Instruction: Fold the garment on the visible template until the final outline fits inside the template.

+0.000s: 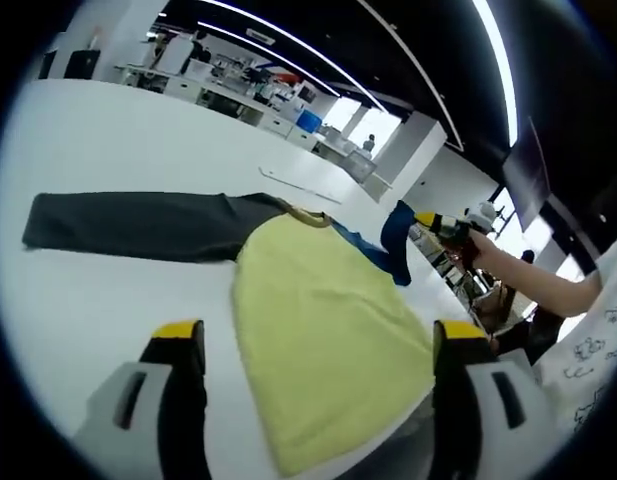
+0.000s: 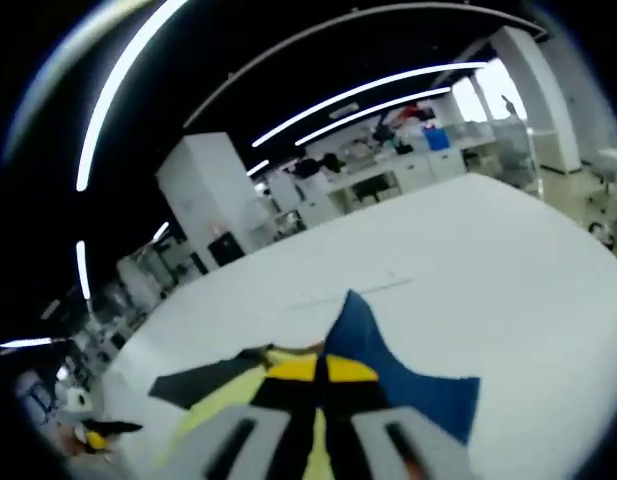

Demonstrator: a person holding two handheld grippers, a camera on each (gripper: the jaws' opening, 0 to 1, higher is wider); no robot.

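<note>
Left gripper view, nearest first: the left tongs [image 1: 318, 350] rise from the bottom edge with their jaws standing wide apart, yellow-tipped, holding nothing. Between and beyond them lies the garment [image 1: 318, 320], its yellow body spread flat on the white counter [image 1: 138, 150] and reaching to the counter's near edge at lower centre. A dark grey sleeve [image 1: 138, 225] runs from the collar area out toward the left of the frame, lying flat. A blue sleeve [image 1: 388, 240] at right of centre is lifted off the counter, pinched by the right tongs [image 1: 438, 225], which enter from the right; a person's bare forearm [image 1: 528, 275] trails behind them toward the lower right. Beyond the garment a thin pale strip [image 1: 298, 185] lies on the counter, well apart from the cloth. No template outline can be made out on the counter.

Right gripper view: the right tongs [image 2: 323, 372] rise from the bottom centre with their yellow tips pressed together on the blue sleeve [image 2: 408, 385], which peaks above the tips and drapes to the right. Yellow cloth and a dark grey part show just left of the tips. At the lower left corner a small yellow-tipped object [image 2: 96, 435] is too blurred to identify.

Far background: desks with equipment [image 1: 278, 100], white pillars [image 2: 213, 195], and ceiling light strips [image 2: 368, 95]. Nothing stands on the counter between the tongs and the garment.
</note>
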